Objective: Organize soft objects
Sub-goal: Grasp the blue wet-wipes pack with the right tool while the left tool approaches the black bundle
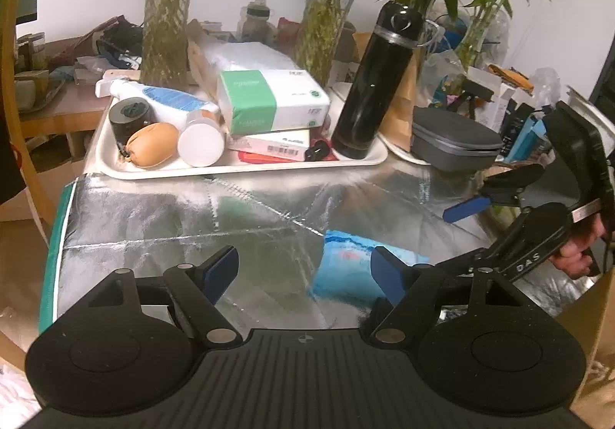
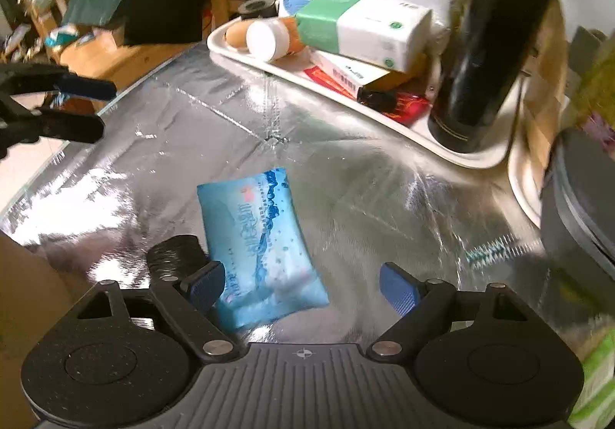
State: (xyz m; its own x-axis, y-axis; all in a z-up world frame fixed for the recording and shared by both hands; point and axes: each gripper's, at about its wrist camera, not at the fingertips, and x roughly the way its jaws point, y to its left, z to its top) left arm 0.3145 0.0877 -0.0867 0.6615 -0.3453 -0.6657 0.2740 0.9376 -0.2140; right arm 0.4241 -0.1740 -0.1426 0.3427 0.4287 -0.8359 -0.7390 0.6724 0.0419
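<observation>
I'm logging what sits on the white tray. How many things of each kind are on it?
Bottles and flasks: 3 (black flask, spray bottle, white-capped bottle)
Boxes and packs: 2 (green-and-white tissue pack, flat white box)
Dark round jar: 1
Tan pouch: 1
Total I can make out: 7

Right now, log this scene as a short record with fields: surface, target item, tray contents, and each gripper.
surface: silver foil sheet over the table
target item: blue soft pack lying flat on the foil, apart from the tray
tray: white tray behind it, holding a black bottle, a green and white tissue box, a white-capped jar and a tan pouch
left gripper: open, empty
right gripper: open above the pack, pads not pressing on it
</observation>
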